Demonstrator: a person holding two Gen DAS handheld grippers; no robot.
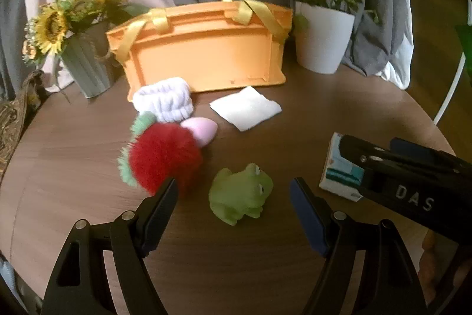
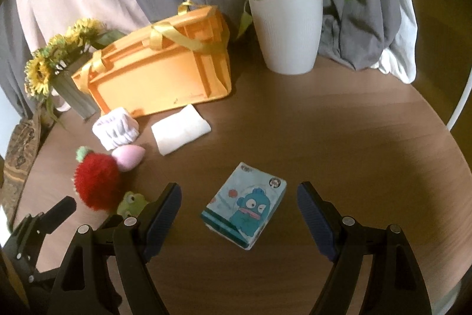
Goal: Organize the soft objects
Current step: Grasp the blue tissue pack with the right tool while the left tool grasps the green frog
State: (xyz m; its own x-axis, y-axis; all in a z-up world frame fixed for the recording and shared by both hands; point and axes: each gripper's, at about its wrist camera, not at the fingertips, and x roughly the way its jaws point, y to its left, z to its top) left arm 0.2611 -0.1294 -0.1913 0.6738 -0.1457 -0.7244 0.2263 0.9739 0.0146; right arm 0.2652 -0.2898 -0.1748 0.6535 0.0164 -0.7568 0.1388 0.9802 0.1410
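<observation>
On the round wooden table, a green frog toy point(image 1: 240, 192) lies just ahead of my open, empty left gripper point(image 1: 234, 191). A red fluffy strawberry point(image 1: 163, 158) sits at its left fingertip, with a pink egg-shaped sponge point(image 1: 200, 129), a white fluffy band point(image 1: 163, 102) and a folded white cloth point(image 1: 244, 108) beyond. My open, empty right gripper point(image 2: 239, 197) hovers over a blue cartoon tissue pack point(image 2: 244, 205). The frog point(image 2: 131, 202), strawberry point(image 2: 97, 182), sponge point(image 2: 128, 157), band point(image 2: 115, 129) and cloth point(image 2: 180, 129) also show in the right wrist view.
An orange basket with yellow ribbon handles point(image 1: 203, 49) point(image 2: 159, 70) stands at the back. A sunflower vase point(image 1: 79, 49) is left of it, a white plant pot point(image 1: 323, 37) right. Grey and pink curtains hang behind. The right gripper's body point(image 1: 413, 176) crosses the tissue pack point(image 1: 339, 170).
</observation>
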